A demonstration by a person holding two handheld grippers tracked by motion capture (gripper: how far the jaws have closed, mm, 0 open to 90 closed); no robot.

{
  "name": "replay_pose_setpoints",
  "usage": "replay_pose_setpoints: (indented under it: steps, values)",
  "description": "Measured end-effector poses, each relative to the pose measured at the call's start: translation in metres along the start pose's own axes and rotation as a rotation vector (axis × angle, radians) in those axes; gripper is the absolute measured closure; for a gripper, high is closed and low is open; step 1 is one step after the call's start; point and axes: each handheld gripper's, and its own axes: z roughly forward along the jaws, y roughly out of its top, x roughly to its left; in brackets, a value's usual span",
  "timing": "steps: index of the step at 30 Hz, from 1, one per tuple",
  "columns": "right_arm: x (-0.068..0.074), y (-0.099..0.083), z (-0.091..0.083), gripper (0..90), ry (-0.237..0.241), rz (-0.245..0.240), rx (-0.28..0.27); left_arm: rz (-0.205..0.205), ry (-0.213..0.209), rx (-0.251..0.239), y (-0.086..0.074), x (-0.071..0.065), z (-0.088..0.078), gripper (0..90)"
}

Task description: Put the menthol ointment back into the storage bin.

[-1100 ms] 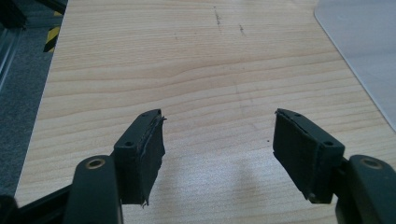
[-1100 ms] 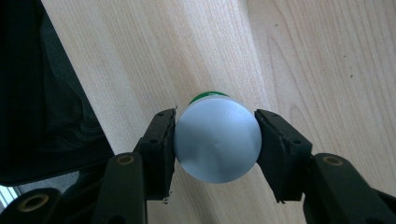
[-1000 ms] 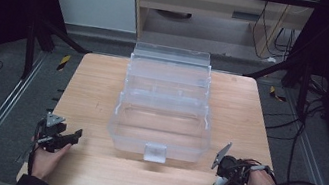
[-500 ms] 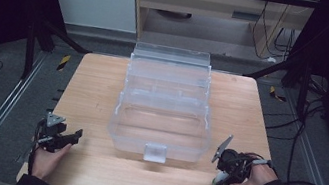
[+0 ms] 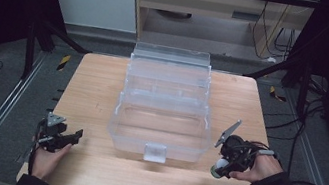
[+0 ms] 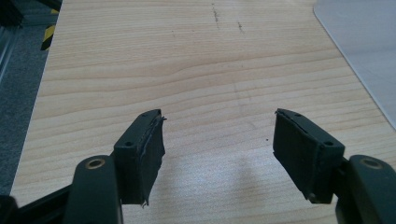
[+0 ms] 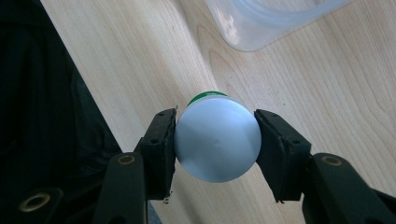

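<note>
We record a counter (image 5: 102, 87) of pale wood-grain laminate, its surface smooth with faint darker streaks. At its middle stands a clear plastic storage box (image 5: 161, 122), rectangular with rounded corners, its hinged lid thrown back toward the far edge and a small translucent latch (image 5: 154, 151) on the near wall. The walls are glossy and see-through; we can make out nothing inside it.

The right gripper (image 7: 215, 140) holds a small round container (image 7: 217, 145). In the right gripper view we see its smooth, matte white circular end facing the camera, with a narrow green band showing at the far rim. The black fingers (image 7: 161, 149) press flat against opposite sides of it, closed to the width of the container, which sits between their tips. The finger pads are dull, rubbery and frayed at the edges. In the high view this gripper (image 5: 227, 159) is near the box's near right corner, above the counter, with the container (image 5: 216, 170) at its lower end.

The left gripper (image 6: 219, 144) has its fingers (image 6: 142, 154) spread wide, with nothing between them but bare counter (image 6: 187, 70). In the high view it (image 5: 61, 137) lies at the near left edge, well apart from the box.

We can read no label, brand or writing on any item.
</note>
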Motion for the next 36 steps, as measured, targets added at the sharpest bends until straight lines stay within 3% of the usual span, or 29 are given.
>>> replay_pose_setpoints:
  steps: [19,28,36]
  values:
    - [-0.006,0.027,-0.049,50.4,-0.015,0.001,-0.051,0.005,-0.003,0.005,0.0,-0.001,0.001,33.2]
    - [-0.007,0.05,-0.059,50.4,-0.014,-0.022,-0.059,0.003,-0.004,0.003,0.0,-0.001,0.0,33.3]
    - [-0.018,0.067,-0.06,50.5,-0.014,-0.032,-0.079,0.002,-0.005,0.002,0.0,-0.001,0.0,33.2]
